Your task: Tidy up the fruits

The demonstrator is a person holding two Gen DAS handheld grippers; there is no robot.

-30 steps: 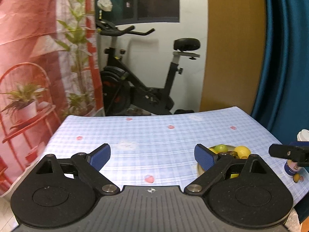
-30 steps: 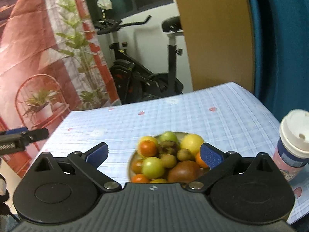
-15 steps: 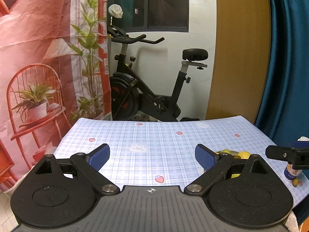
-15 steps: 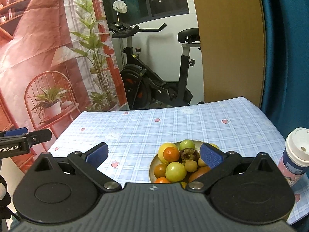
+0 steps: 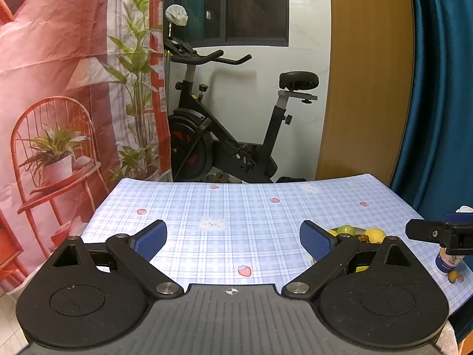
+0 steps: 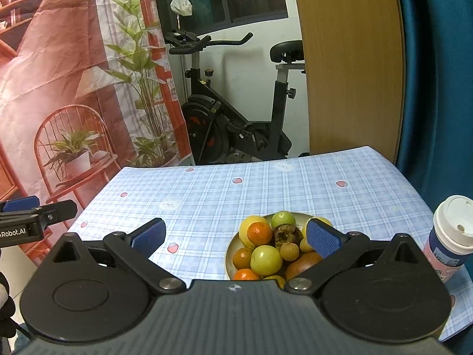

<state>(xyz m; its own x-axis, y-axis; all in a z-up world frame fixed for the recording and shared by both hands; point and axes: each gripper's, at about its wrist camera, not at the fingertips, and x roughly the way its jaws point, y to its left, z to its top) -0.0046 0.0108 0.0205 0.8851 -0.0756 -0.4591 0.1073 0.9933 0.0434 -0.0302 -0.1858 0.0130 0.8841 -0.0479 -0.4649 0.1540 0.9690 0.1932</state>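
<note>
Fruits (image 6: 267,251) sit heaped on a round plate (image 6: 229,256) toward the near right of the checked tablecloth (image 6: 266,189): oranges, green and yellow ones, a brown wrinkled one in the middle, a larger reddish-brown one at the front. None lies loose on the cloth that I can see. Just to the right of the plate stands a lidded paper cup (image 6: 449,236), apart from it.

Both tools have drawn back and risen over the last second. A moment ago the right gripper (image 6: 235,236) was close in over the pile, the fruit filling the space between its fingers; now the plate sits lower and smaller in its view, with more bare cloth and the exercise bike (image 6: 236,112) beyond showing. Its jaws are spread wide and carry nothing. The left gripper (image 5: 233,238) has lifted the same way and points over open cloth, the plate only peeking past its right finger; it too is spread and empty.

To my eye that reads as a retreat after the fruit is gathered, so the sorting looks finished or nearly so, with no fruit left to fetch in sight.
</note>
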